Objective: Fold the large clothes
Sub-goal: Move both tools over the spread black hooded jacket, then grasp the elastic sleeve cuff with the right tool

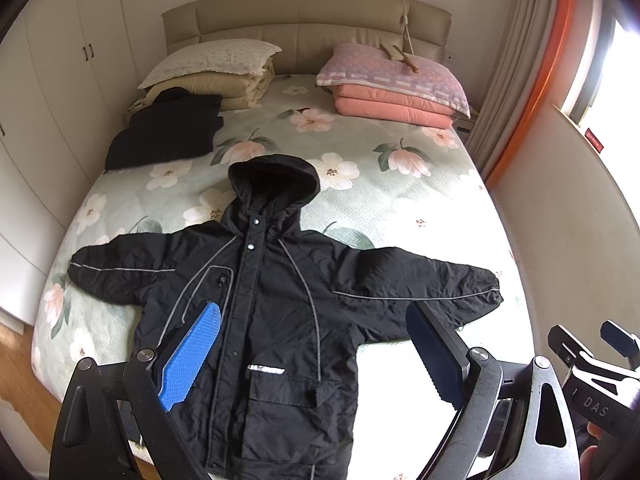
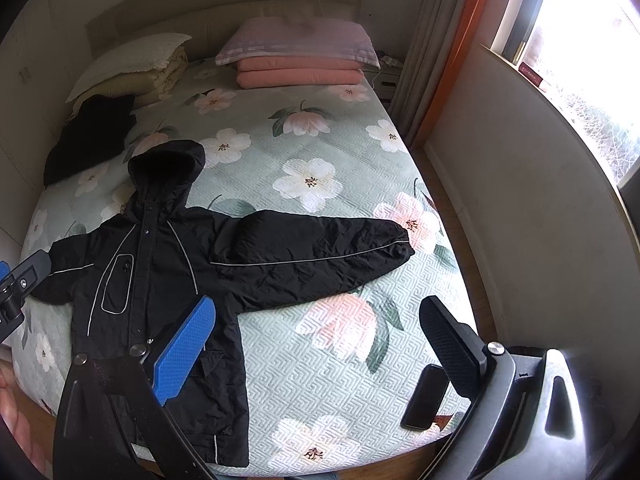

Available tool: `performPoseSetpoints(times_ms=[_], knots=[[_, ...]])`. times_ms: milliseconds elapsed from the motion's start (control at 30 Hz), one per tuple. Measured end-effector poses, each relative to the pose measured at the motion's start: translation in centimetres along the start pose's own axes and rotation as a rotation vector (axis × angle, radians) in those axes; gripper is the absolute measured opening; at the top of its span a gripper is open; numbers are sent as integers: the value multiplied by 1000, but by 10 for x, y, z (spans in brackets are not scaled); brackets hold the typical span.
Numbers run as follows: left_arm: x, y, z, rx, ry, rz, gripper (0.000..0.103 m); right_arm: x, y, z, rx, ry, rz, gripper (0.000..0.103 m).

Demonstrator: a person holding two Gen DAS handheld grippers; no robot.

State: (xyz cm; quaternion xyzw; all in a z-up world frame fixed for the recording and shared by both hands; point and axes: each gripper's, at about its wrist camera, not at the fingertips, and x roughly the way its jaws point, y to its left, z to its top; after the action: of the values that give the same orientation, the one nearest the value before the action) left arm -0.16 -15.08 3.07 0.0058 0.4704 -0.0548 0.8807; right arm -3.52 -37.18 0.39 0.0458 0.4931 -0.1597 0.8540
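Note:
A black hooded jacket (image 1: 276, 320) lies flat and face up on the floral bedspread (image 1: 380, 200), sleeves spread to both sides, hood toward the headboard. It also shows in the right wrist view (image 2: 160, 280). My left gripper (image 1: 316, 324) is open and empty, hovering over the jacket's lower front. My right gripper (image 2: 320, 320) is open and empty, above the bedspread just right of the jacket's body, below its right sleeve (image 2: 320, 248). The right gripper also shows at the right edge of the left wrist view (image 1: 592, 348).
A folded black garment (image 1: 168, 128) lies at the far left of the bed. Pillows on folded quilts sit at the headboard, cream (image 1: 212, 72) and pink (image 1: 396, 84). A black phone (image 2: 425, 397) lies near the bed's front right corner. Wardrobes (image 1: 52, 80) left, curtain and window wall right.

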Motion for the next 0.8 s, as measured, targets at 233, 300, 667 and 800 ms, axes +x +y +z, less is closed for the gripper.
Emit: performPoseSetpoints(times_ms=[233, 300, 667, 800], knots=[[34, -52, 0, 3, 18, 4, 94, 52, -67, 10, 38, 9, 13, 102], [45, -63, 0, 4, 5, 7, 94, 71, -91, 12, 47, 0, 28, 102], [176, -104, -23, 14, 9, -17, 94, 280, -222, 2, 229, 97, 174, 93], [230, -107, -39, 20, 40, -21, 94, 366, -252, -12, 347, 155, 236, 90]])
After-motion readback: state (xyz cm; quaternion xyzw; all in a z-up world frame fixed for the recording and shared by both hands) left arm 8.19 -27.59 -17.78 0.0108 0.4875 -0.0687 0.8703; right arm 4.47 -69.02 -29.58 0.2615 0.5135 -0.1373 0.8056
